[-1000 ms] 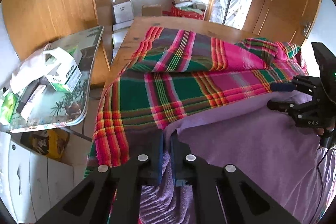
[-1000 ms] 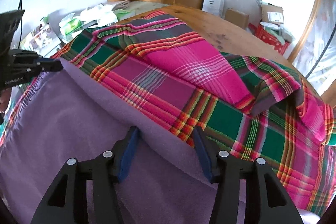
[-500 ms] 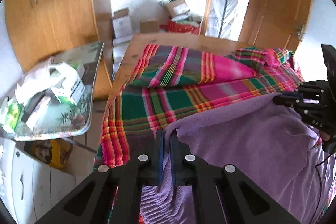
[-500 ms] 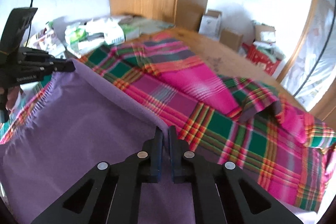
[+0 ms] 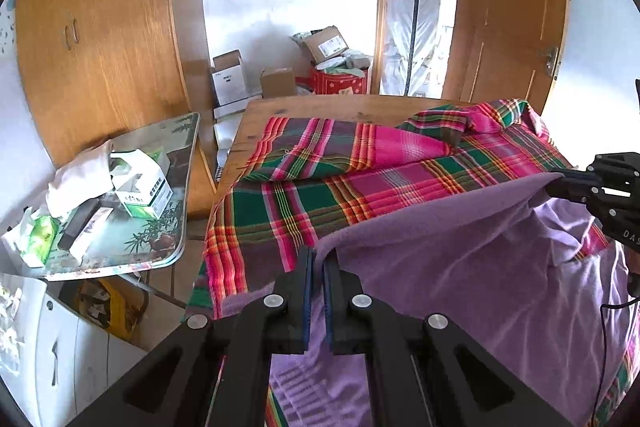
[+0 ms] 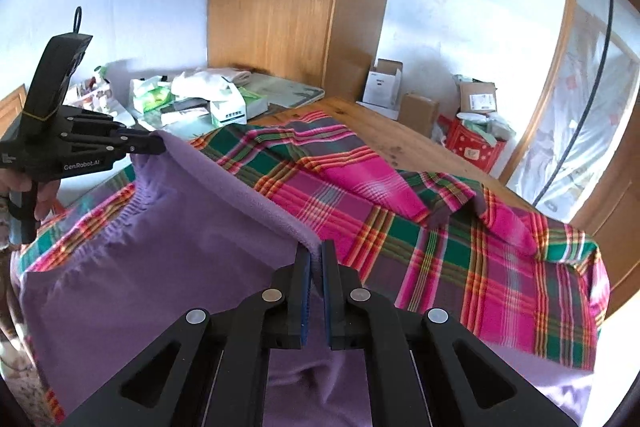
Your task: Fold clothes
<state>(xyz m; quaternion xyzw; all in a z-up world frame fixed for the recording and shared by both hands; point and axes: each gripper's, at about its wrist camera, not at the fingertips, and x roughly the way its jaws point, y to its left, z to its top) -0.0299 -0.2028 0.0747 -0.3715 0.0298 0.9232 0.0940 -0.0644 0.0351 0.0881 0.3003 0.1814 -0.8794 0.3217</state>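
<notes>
1. Clearly, both tools are gripping one edge of the purple garment (image 5: 460, 267): the left gripper (image 5: 316, 267) is pinching a corner at 6 o'clock of its own view, and the right gripper (image 6: 316, 259) is clamping the other corner likewise.
2. That held edge is running taut between them, stretching toward 3 o'clock in the left view and toward 10 o'clock in the right; the rest is hanging down onto the plaid blanket (image 5: 320, 203).
3. Neither hand is sitting nearer; each is owning one end.
4. The right view is showing the elastic, gathered band (image 6: 132, 207) draping below the left tool, while the left view is hiding it but revealing the cluttered side table (image 5: 120, 243) at 9 o'clock.
</notes>
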